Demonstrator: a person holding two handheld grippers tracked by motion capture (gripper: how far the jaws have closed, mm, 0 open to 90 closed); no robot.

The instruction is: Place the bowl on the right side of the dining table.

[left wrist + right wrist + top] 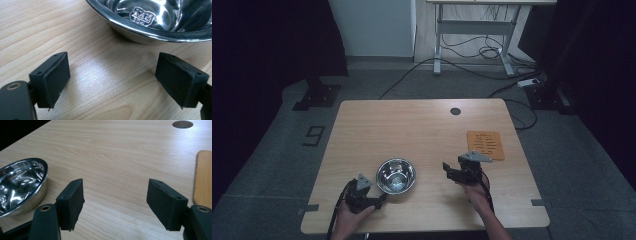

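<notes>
Grey carpet [272,165]; white desk frame [472,30]; floor cables [472,52]; dim room.

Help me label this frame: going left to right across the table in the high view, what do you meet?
Left gripper → steel bowl → right gripper → orange mat.

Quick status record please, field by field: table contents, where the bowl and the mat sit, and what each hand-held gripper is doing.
surface: wooden table with a round cable hole near the far edge
bowl: steel bowl, upright, empty, near the front edge, left of centre
mat: orange mat, flat, on the right side
left hand-held gripper: open, nothing held, low over the table just short of the bowl's rim
right hand-held gripper: open, nothing held, between the bowl and the mat
contact: neither touches the bowl or the mat
</notes>
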